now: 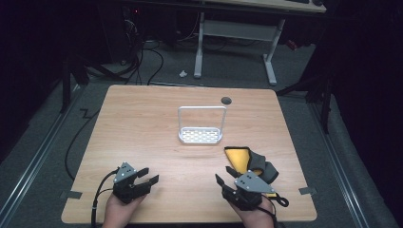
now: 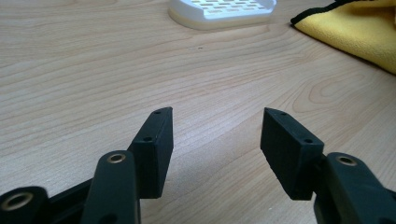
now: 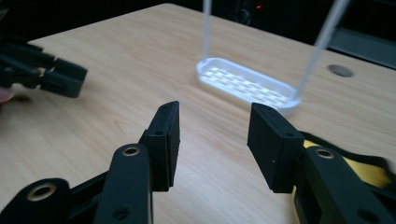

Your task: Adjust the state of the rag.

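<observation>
Near the table's front edge, left tool [image 1: 146, 176] and right tool [image 1: 225, 176] both gape wide, gripping and touching nothing.

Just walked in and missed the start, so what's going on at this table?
A person holds a claw in each hand at the near edge of the table. The left claw and right claw are both open and empty. The yellow and grey cloth lies beside the right claw, untouched. A white rack stands mid-table.
</observation>
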